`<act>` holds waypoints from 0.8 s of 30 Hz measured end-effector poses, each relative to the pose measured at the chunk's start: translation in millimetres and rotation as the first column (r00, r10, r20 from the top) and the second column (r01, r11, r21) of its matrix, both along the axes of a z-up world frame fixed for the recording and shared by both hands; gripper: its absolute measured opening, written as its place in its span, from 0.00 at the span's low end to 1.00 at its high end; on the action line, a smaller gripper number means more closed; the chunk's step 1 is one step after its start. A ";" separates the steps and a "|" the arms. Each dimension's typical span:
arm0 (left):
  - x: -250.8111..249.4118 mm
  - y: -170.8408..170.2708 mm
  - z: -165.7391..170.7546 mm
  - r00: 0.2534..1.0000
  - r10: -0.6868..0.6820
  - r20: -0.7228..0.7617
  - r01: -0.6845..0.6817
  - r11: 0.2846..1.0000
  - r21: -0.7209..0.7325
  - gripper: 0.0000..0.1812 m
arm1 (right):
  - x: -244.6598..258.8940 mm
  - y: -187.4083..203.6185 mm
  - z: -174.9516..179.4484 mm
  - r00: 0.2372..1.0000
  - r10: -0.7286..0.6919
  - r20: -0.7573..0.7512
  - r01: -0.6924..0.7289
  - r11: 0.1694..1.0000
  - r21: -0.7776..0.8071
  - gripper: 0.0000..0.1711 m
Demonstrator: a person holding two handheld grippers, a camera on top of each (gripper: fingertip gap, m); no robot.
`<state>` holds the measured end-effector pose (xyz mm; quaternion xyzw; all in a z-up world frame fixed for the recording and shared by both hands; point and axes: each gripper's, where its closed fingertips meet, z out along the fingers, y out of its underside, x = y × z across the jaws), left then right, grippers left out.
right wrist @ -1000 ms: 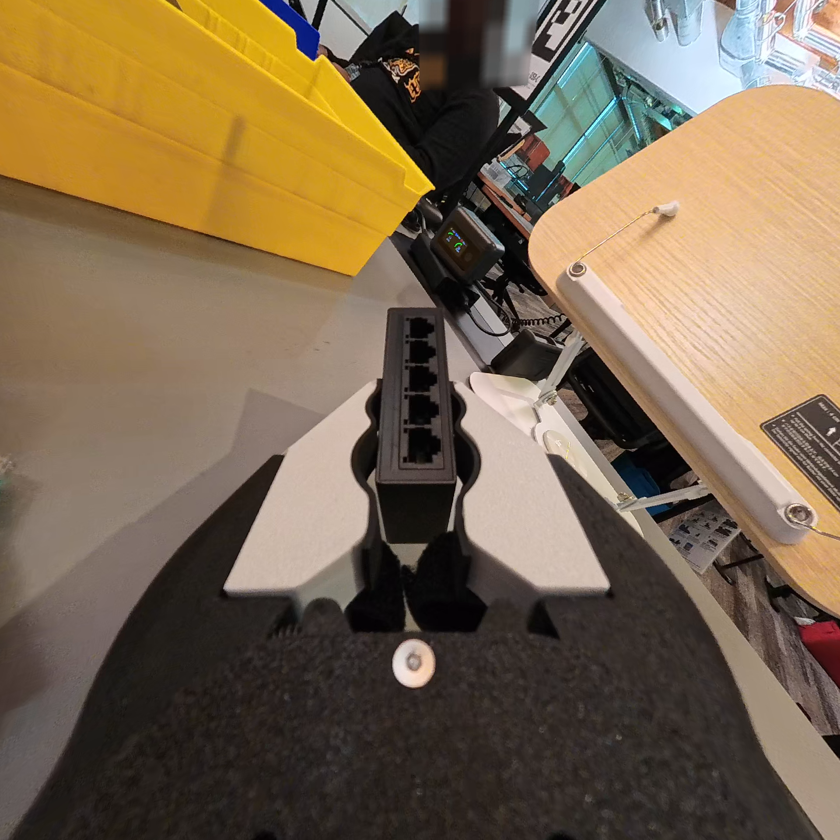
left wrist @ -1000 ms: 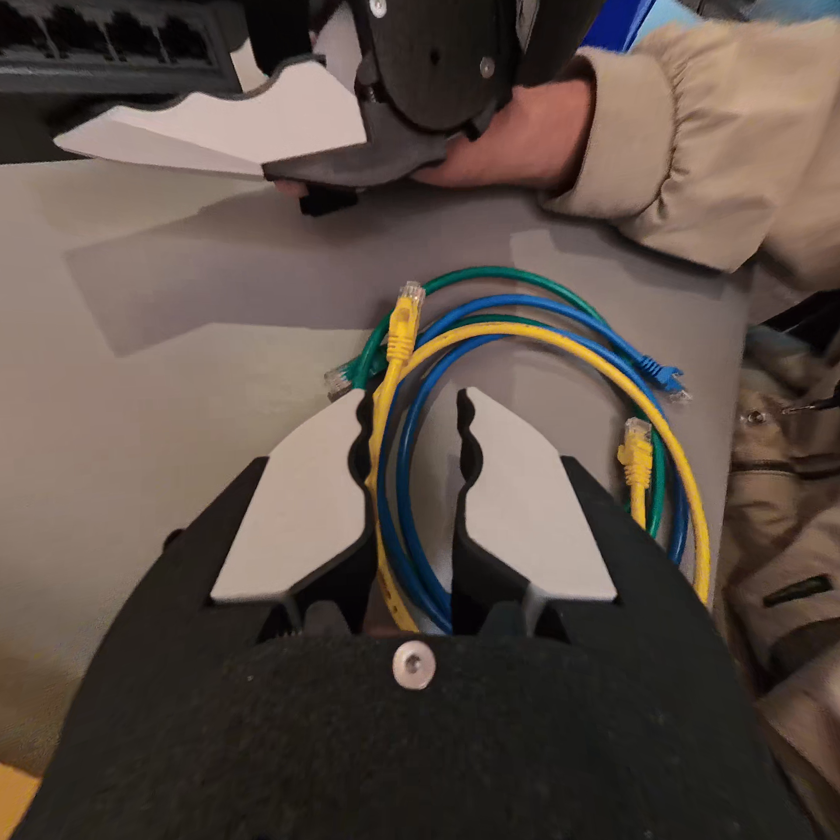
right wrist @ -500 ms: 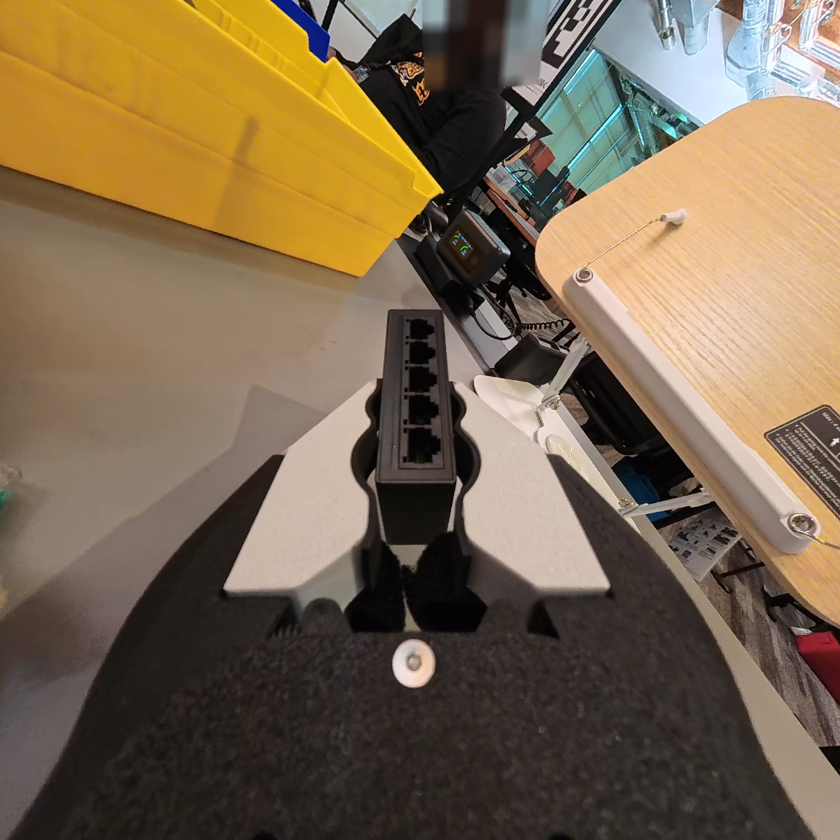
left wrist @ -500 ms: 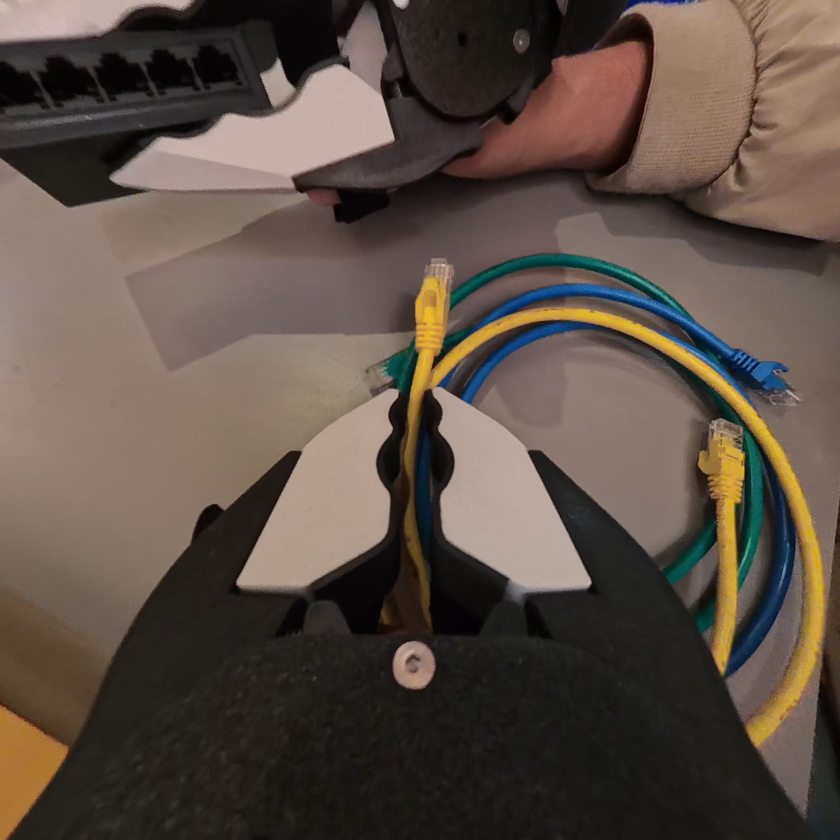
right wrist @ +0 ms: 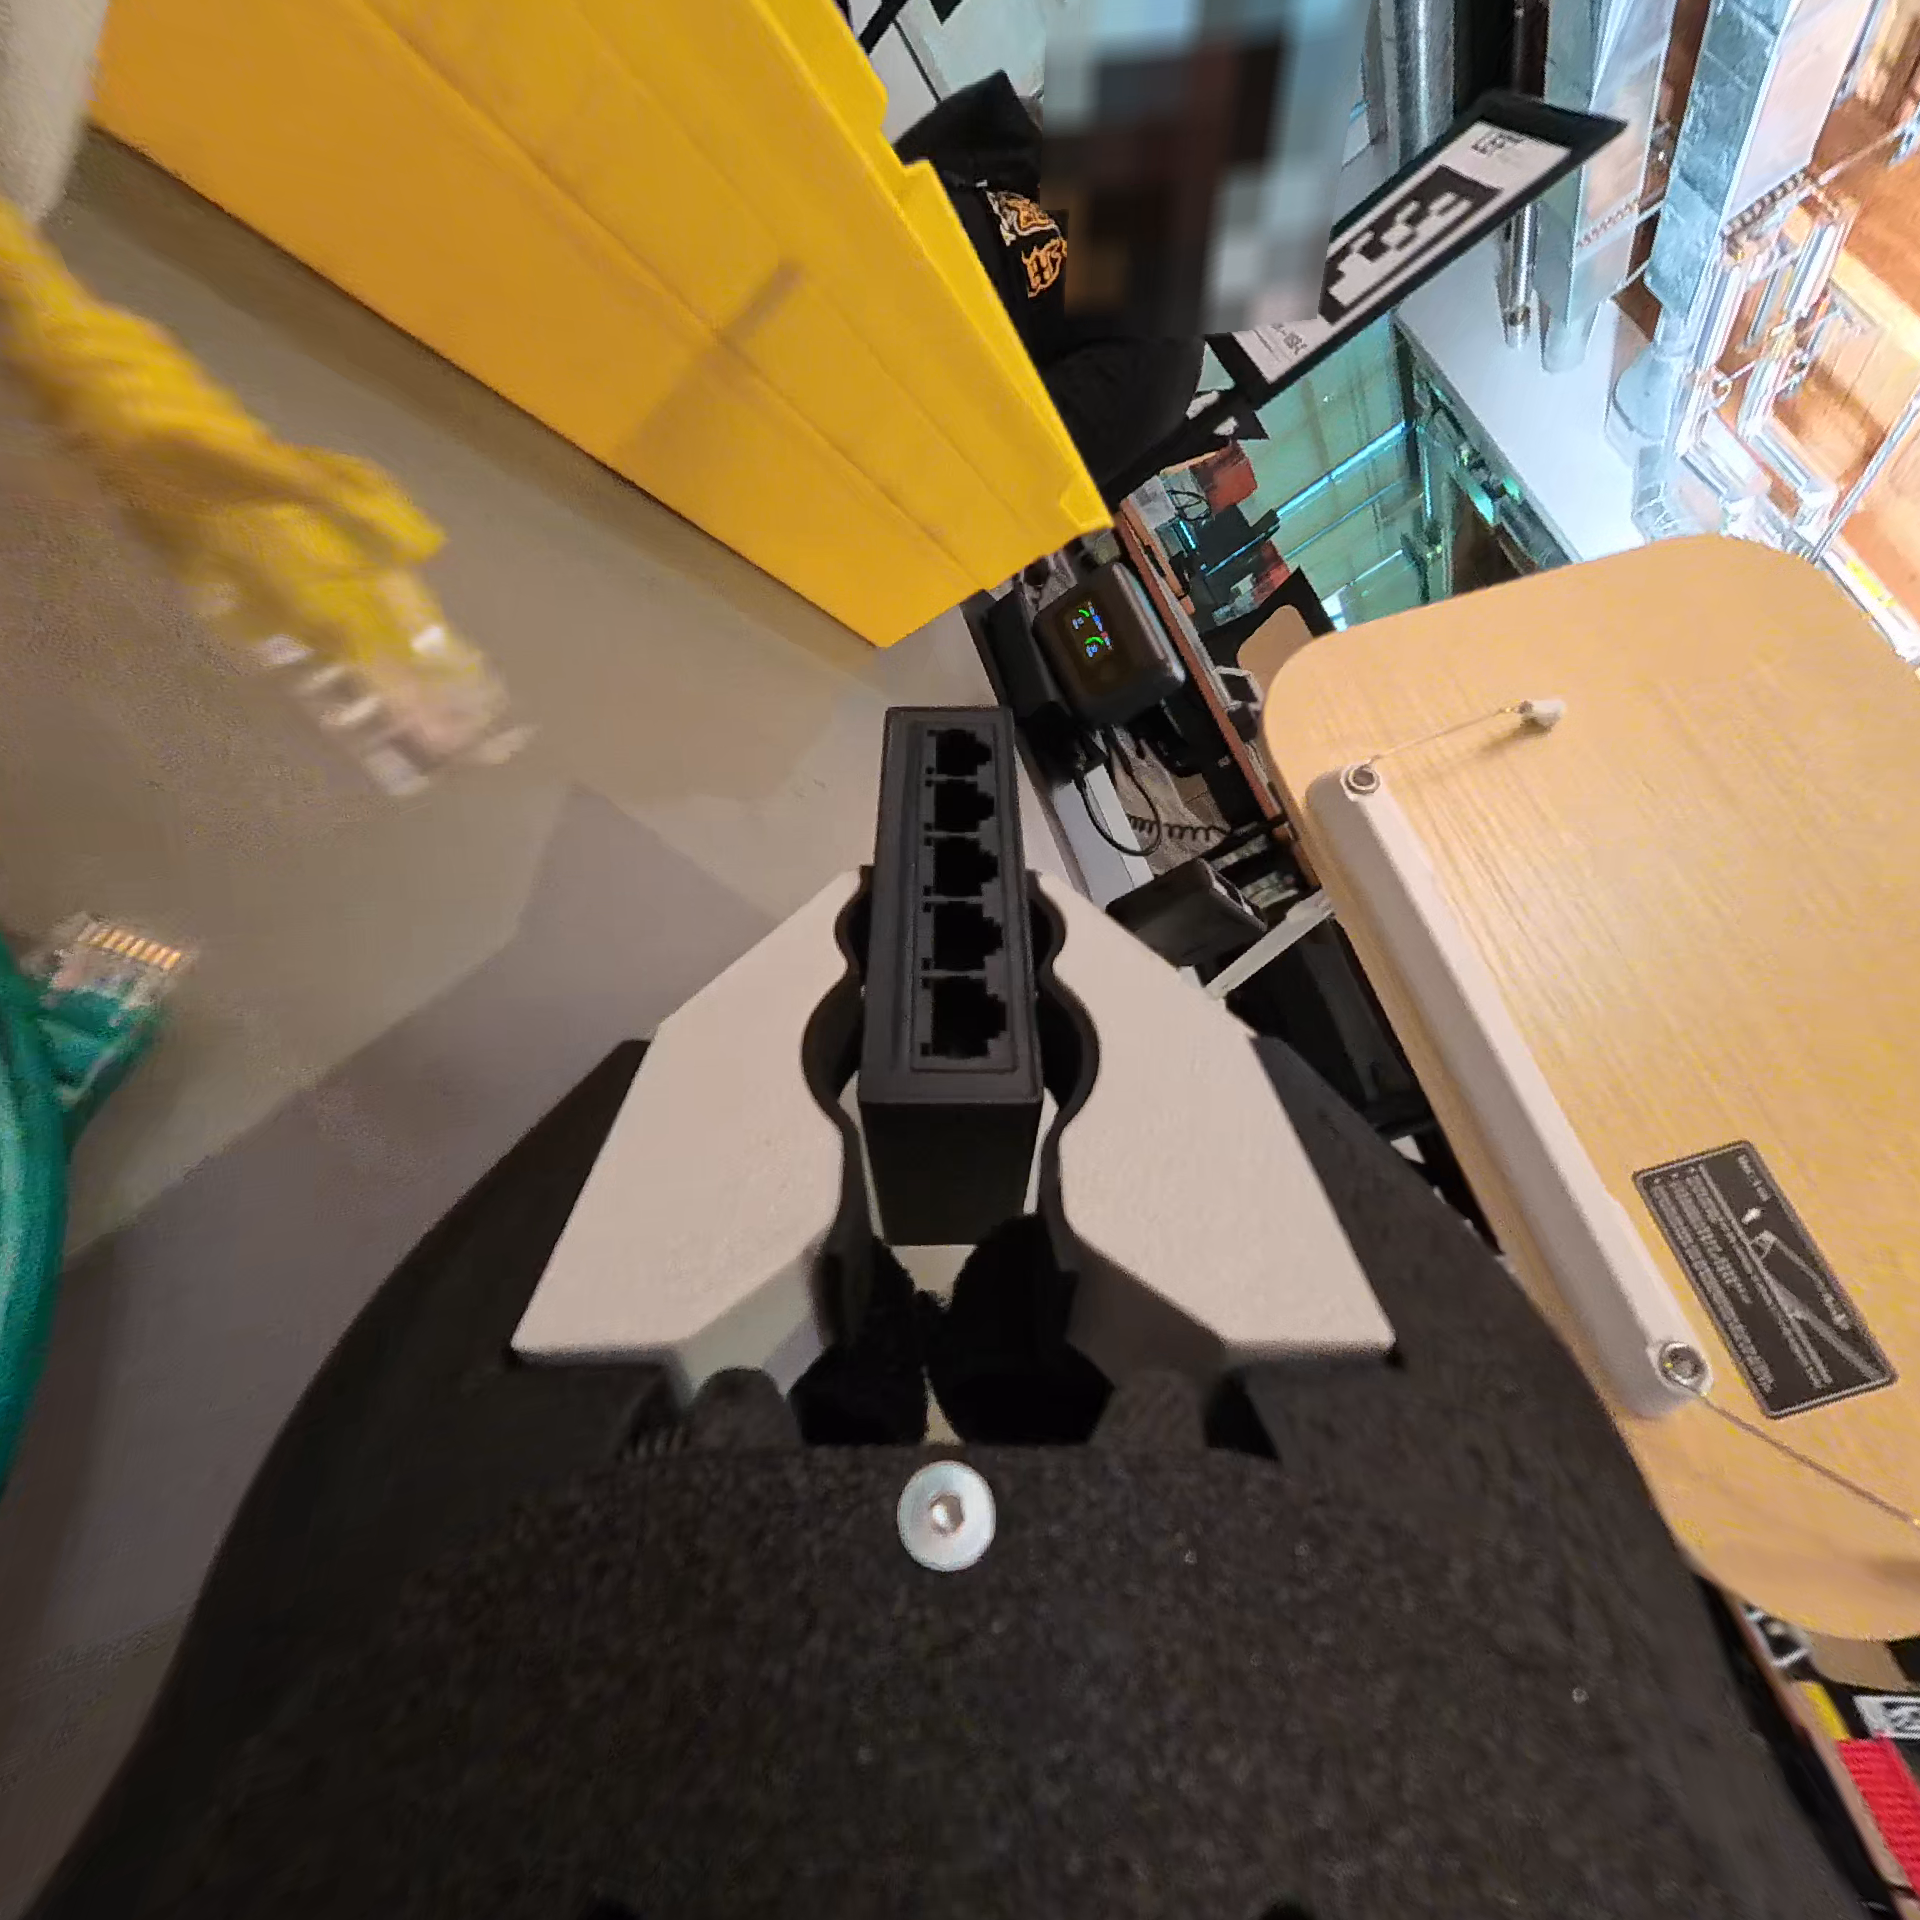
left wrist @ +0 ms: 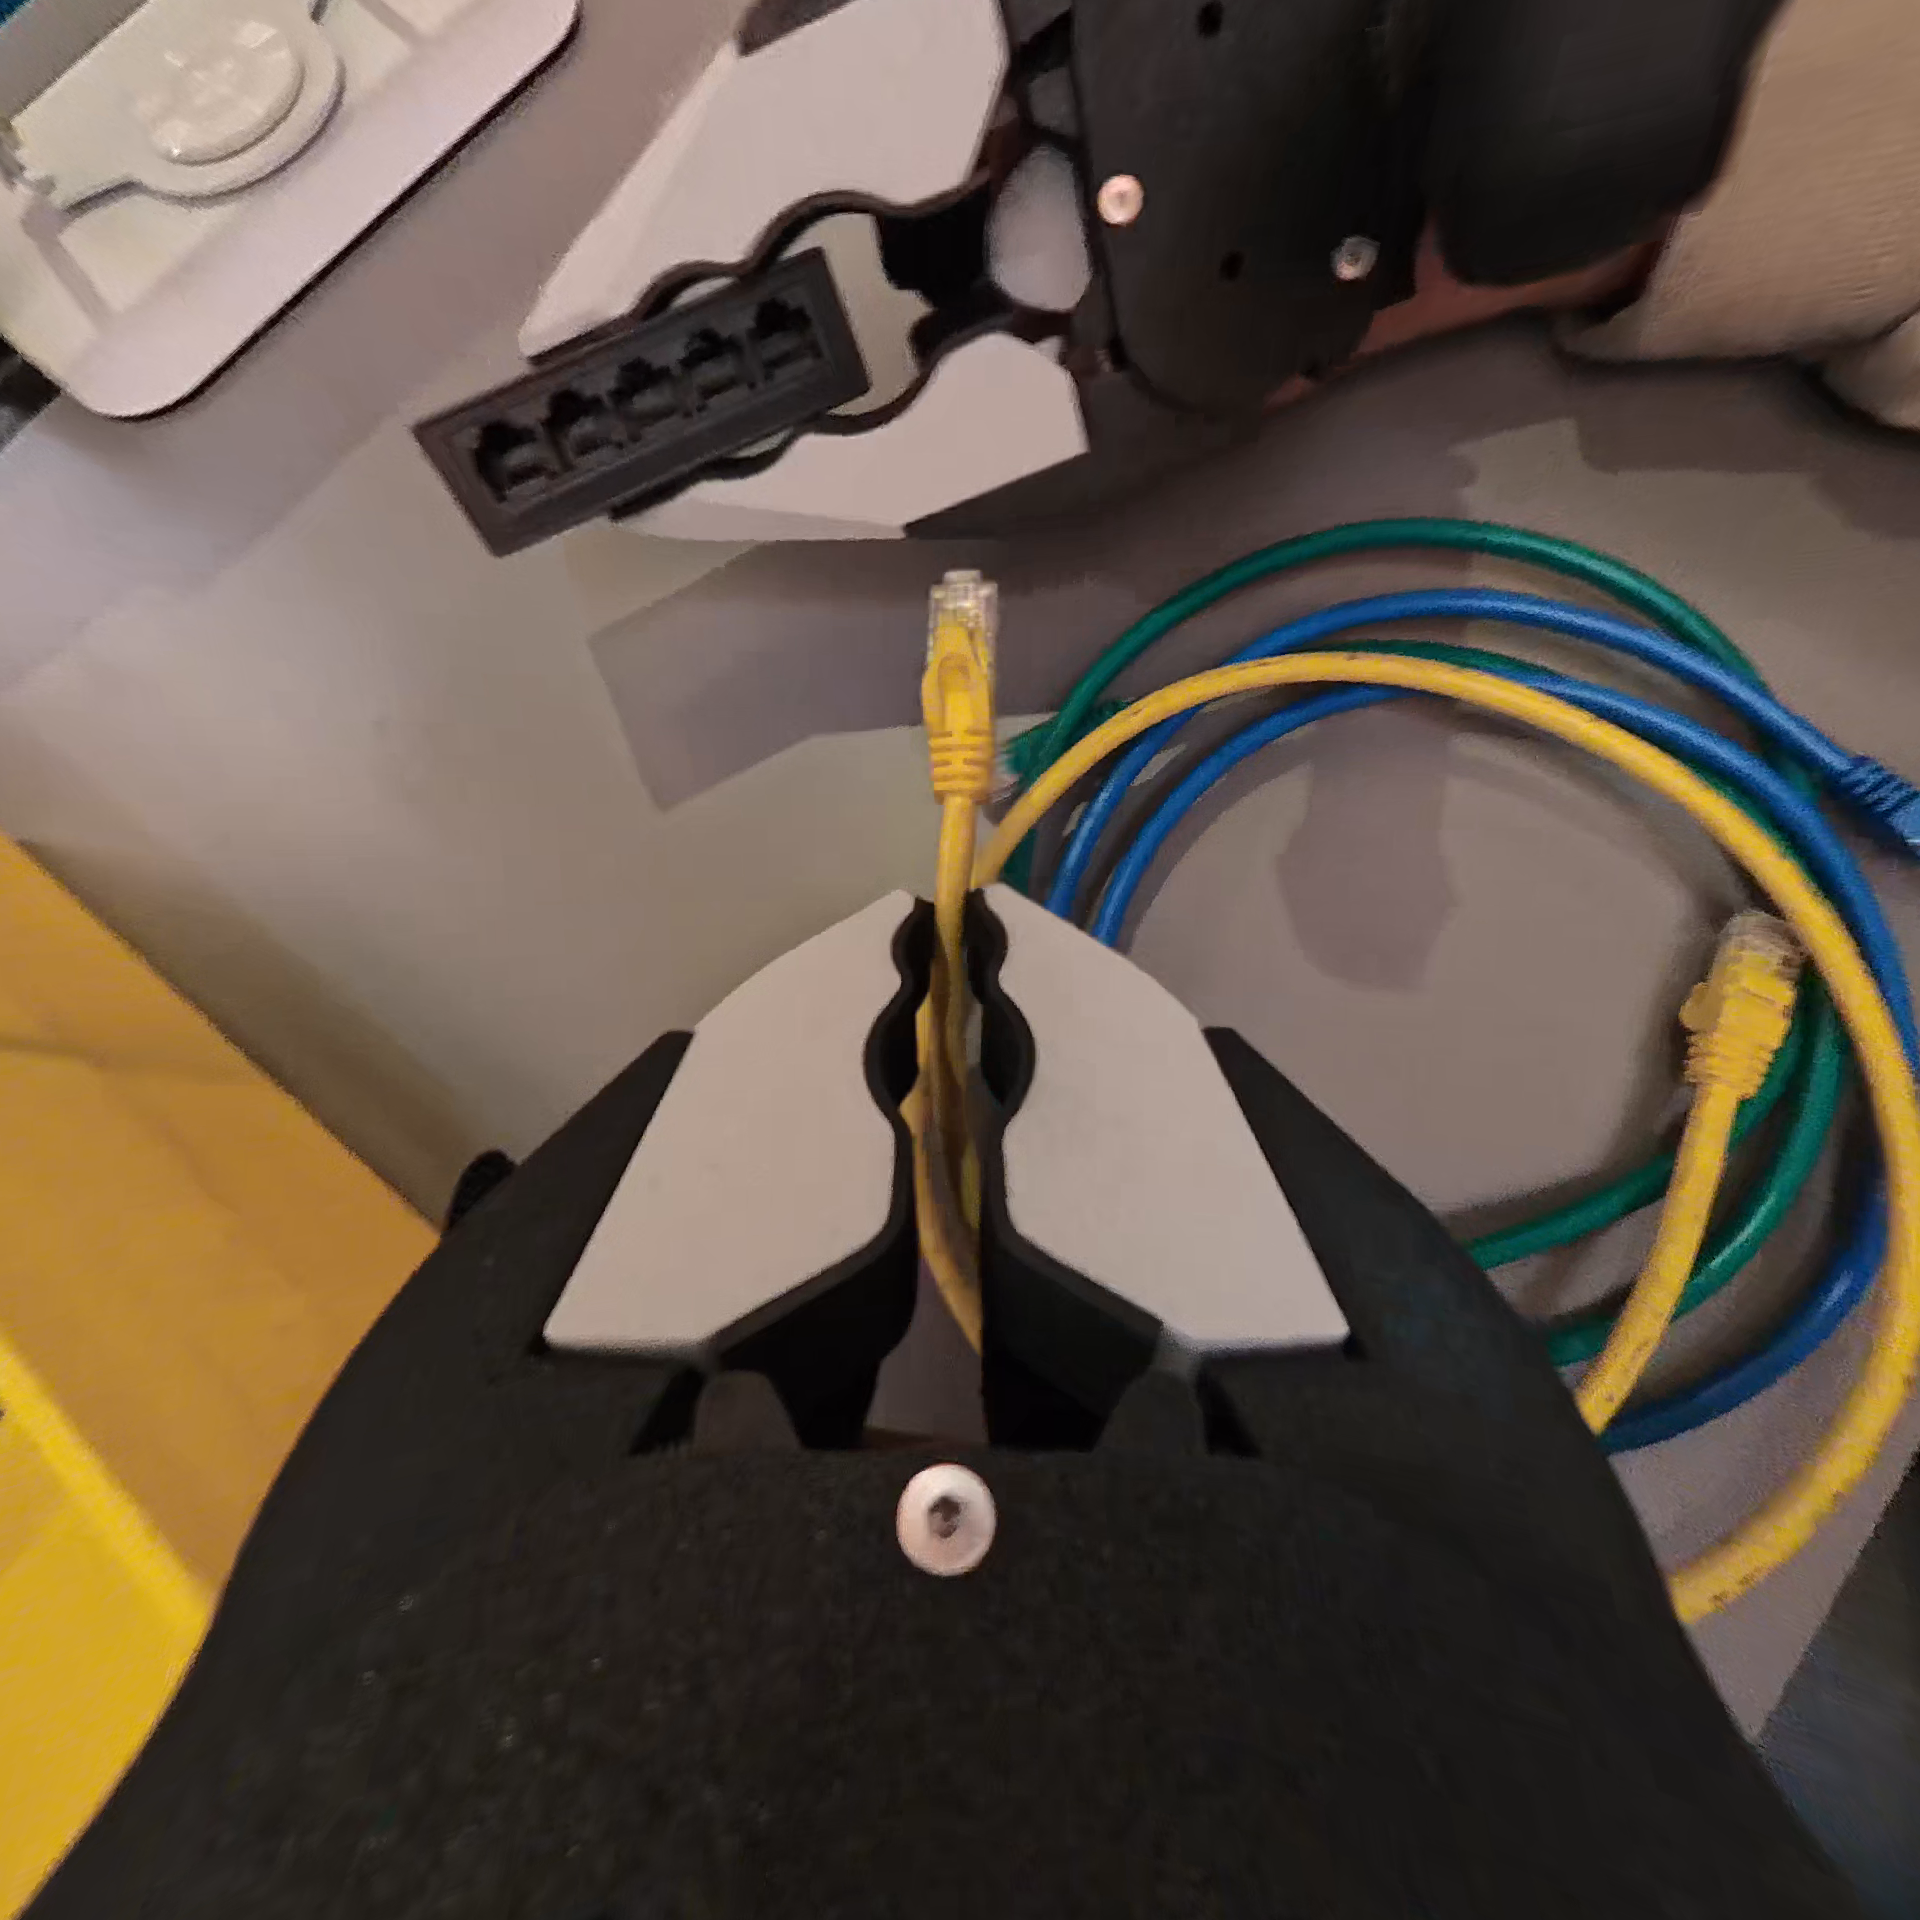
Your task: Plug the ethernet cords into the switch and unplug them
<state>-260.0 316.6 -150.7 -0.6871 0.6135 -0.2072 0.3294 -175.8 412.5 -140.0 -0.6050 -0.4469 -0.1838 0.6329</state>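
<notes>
My left gripper (left wrist: pixel 948 902) is shut on the yellow ethernet cord (left wrist: pixel 954 831) just behind its plug (left wrist: pixel 961 644), which sticks out ahead and is lifted off the grey table (left wrist: pixel 312 727). My right gripper (right wrist: pixel 948 894) is shut on the black switch (right wrist: pixel 951 914); in the left wrist view the switch (left wrist: pixel 644 405) is held above the table with its row of empty ports facing the plug, a short gap away. The yellow plug (right wrist: pixel 384 675) shows blurred at the left of the right wrist view. Blue (left wrist: pixel 1455 623) and green (left wrist: pixel 1403 545) cords lie coiled on the table.
Yellow bins (right wrist: pixel 623 291) stand along the table's far side and one (left wrist: pixel 156 1247) is at my left. The yellow cord's other plug (left wrist: pixel 1735 997) rests on the coil. A green plug (right wrist: pixel 104 966) lies nearby. A wooden side table (right wrist: pixel 1662 935) and a white base plate (left wrist: pixel 208 187) are beyond the edge.
My left gripper closed on the yellow cord and lifted its plug end. The right gripper turned the switch so its ports face the plug, and the two came closer.
</notes>
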 end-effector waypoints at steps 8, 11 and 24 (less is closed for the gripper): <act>-16.1 28.9 13.1 0.964 0.255 -0.074 -0.255 0.967 0.012 0.03 | -17.3 -10.1 5.1 0.983 -0.027 0.181 0.010 0.996 0.093 0.16; -17.4 30.0 0.5 0.954 0.278 -0.113 -0.281 0.959 -0.019 0.03 | -33.1 -18.2 9.2 0.953 -0.048 0.300 0.002 0.988 0.155 0.15; -19.1 30.9 -7.3 0.943 0.303 -0.138 -0.312 0.949 -0.045 0.03 | -41.8 -19.2 -6.2 0.892 -0.084 0.445 0.026 0.990 0.136 0.16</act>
